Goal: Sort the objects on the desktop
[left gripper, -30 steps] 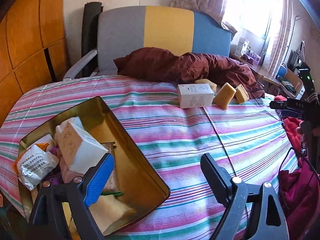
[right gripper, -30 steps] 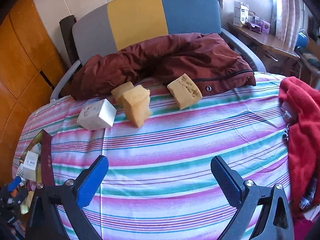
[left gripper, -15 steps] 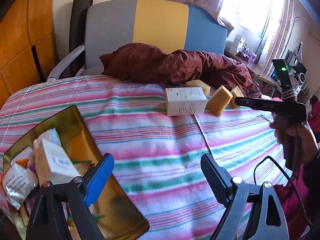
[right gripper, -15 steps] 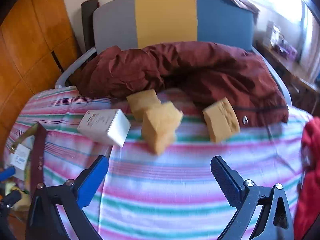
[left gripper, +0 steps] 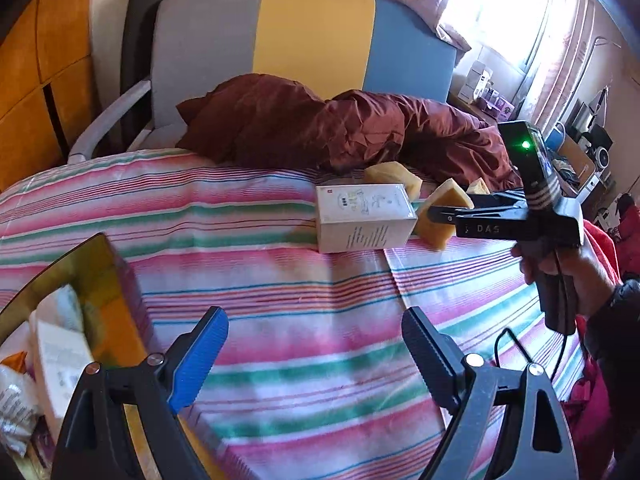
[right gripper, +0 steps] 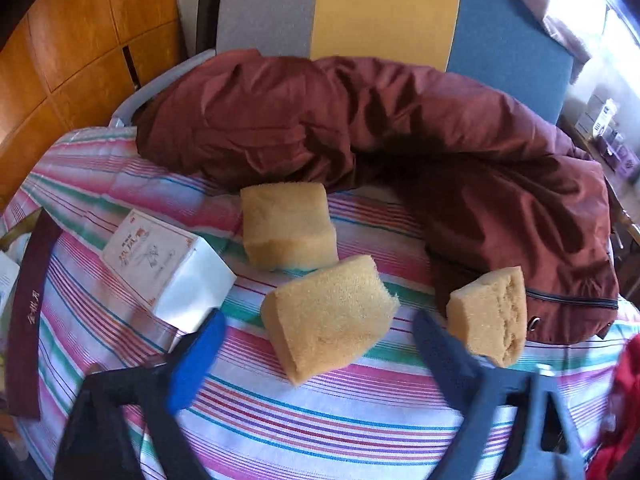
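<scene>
Your right gripper (right gripper: 316,344) has its jaws closing right now, and the middle sponge (right gripper: 330,314) sits between them, but the pads aren't pressing on it yet: there's a gap on both sides. That sponge lies on the striped cloth (right gripper: 320,420), tipped on an edge. Just past it is a second sponge (right gripper: 290,230) lying flat against the maroon jacket (right gripper: 400,128), and a third sponge (right gripper: 490,314) stands to the right of your right finger, up against the jacket's zipper edge. The white box (right gripper: 168,264) is off to the left of the sponges, close to your blue pad (right gripper: 196,368).

Your left gripper (left gripper: 316,356) has its jaws spread wide with nothing in them, just striped cloth underneath. To its left you've got the gold tray (left gripper: 100,252), with a white carton (left gripper: 60,352) and a crinkly packet (left gripper: 16,408) inside. From that side you can also see your right hand (left gripper: 560,264) wrapped round the handle, the gripper's tip poking at the sponge next to the white box. Behind it all there's a chair (left gripper: 312,36) with grey, yellow and blue panels.
</scene>
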`<state>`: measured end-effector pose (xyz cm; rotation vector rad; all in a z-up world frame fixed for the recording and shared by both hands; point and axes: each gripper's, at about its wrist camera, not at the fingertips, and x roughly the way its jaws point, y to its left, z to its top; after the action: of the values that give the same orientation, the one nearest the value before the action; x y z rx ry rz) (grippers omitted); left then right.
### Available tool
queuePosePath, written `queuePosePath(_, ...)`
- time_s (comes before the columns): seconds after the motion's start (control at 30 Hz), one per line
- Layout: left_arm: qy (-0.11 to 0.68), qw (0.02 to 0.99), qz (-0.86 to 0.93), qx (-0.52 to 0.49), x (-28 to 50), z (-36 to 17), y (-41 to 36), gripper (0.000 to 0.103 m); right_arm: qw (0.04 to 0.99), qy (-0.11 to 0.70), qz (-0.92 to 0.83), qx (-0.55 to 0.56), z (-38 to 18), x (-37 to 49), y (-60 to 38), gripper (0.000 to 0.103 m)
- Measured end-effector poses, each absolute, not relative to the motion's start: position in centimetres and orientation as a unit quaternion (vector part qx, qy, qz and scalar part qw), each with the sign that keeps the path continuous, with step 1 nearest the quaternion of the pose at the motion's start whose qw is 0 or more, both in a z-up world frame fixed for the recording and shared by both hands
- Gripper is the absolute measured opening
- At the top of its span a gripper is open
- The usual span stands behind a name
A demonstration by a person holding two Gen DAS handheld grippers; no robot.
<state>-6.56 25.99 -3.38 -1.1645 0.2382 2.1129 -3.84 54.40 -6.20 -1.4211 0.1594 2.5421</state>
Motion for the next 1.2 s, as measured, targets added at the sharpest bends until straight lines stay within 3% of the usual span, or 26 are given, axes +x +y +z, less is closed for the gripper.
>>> queuePosePath(0.27, 0.105, 0.36, 0.823, -0.427, -8.5, -3.4, 30.3, 0.103, 0.094, 0.062, 0.872, -0.477, -5.7, -2.5, 53.6, 0.055)
queuePosePath(0.63, 0.36, 0.454, 0.748, -0.323, -9.4, -5.3, 37.3, 0.103, 0.081, 0.086, 0.884, -0.453, -3.6, -2.0, 54.4, 0.056)
queuePosePath(1.03, 0.426, 0.522, 0.662, -0.329, -12.4, -8.2, 40.8, 0.102, 0.078, 0.093, 0.885, -0.45, -2.9, -1.8, 55.3, 0.058)
queuePosePath(1.2, 0.41, 0.532, 0.648, -0.359, -12.7, -9.0, 41.7, 0.068, 0.076, 0.094, 0.886, -0.448, -2.7, -1.8, 55.3, 0.059)
